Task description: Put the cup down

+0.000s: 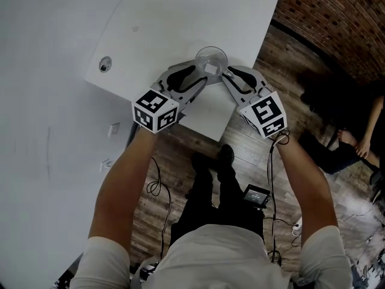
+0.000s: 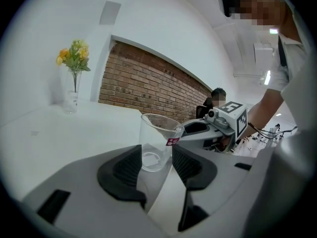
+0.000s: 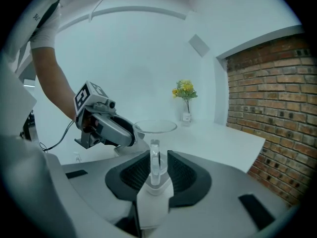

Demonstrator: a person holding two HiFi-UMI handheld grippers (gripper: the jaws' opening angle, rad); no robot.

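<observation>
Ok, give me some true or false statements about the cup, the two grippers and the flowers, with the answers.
1. The clear glass cup stands between the left gripper's jaws. True.
2. The cup is full of water. False: it looks empty.
3. The cup's handle is between the right gripper's jaws. True.
4. The vase of yellow flowers has tipped over. False: it stands upright on the white table.
</observation>
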